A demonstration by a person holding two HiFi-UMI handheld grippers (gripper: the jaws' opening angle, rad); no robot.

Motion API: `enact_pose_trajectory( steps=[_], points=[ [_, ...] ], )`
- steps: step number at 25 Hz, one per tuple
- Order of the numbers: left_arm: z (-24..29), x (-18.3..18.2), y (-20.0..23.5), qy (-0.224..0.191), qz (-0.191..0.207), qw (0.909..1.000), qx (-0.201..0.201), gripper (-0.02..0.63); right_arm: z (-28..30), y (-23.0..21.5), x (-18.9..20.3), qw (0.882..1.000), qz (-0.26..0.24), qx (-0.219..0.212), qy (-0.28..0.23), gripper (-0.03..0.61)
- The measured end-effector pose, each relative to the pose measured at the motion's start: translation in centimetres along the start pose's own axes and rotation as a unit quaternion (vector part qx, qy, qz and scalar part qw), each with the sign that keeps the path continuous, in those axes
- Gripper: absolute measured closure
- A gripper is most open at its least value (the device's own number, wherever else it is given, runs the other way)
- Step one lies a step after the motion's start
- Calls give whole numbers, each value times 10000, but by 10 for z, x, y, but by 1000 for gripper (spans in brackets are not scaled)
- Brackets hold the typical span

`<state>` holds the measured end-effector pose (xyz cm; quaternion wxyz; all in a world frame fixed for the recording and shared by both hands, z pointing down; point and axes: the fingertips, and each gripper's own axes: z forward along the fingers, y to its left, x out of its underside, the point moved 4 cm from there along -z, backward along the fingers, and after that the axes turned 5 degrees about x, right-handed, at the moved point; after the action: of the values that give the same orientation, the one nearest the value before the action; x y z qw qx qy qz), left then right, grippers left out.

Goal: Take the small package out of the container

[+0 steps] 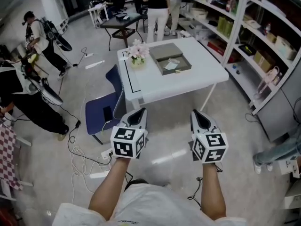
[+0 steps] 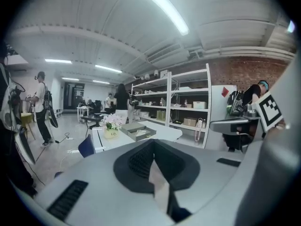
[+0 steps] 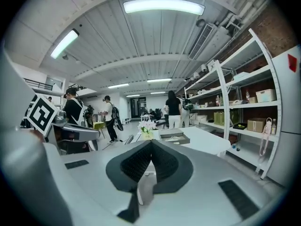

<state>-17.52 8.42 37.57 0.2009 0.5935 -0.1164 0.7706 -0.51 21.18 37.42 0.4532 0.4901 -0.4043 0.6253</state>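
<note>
An open grey container [image 1: 174, 65] lies on the white table [image 1: 197, 76], its lid [image 1: 165, 51] flat behind it. Inside it is a small pale package [image 1: 172, 65]. My left gripper [image 1: 138, 112] and right gripper [image 1: 200, 113] hover side by side over the floor, well short of the table's front edge. Both have their jaws together with nothing between them. The left gripper view has the container [image 2: 138, 132] far ahead beyond my left gripper [image 2: 153, 144]. In the right gripper view the container [image 3: 174, 138] is just as distant past my right gripper [image 3: 150, 142].
A pot of pink flowers [image 1: 137, 55] stands left of the container. A blue chair [image 1: 104, 109] sits at the table's front left, with cables [image 1: 77, 157] on the floor nearby. Shelves [image 1: 263, 32] line the right side. People stand at the left [image 1: 40, 36] and behind the table [image 1: 156, 6].
</note>
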Motion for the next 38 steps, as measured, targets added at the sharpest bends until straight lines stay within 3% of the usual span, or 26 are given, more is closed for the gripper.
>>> enact_pose_trajectory(
  steps=[8, 17, 38],
  points=[
    [26, -2, -9, 41, -34, 10000, -69, 611, 13, -26, 4, 9999, 6, -106, 46, 574],
    [80, -5, 13, 77, -90, 9999, -55, 611, 66, -52, 5, 9999, -8, -118, 111, 540],
    [260, -46, 133, 272, -313, 9986, 326, 611, 268, -102, -22, 9982, -4, -66, 604, 461]
  ],
)
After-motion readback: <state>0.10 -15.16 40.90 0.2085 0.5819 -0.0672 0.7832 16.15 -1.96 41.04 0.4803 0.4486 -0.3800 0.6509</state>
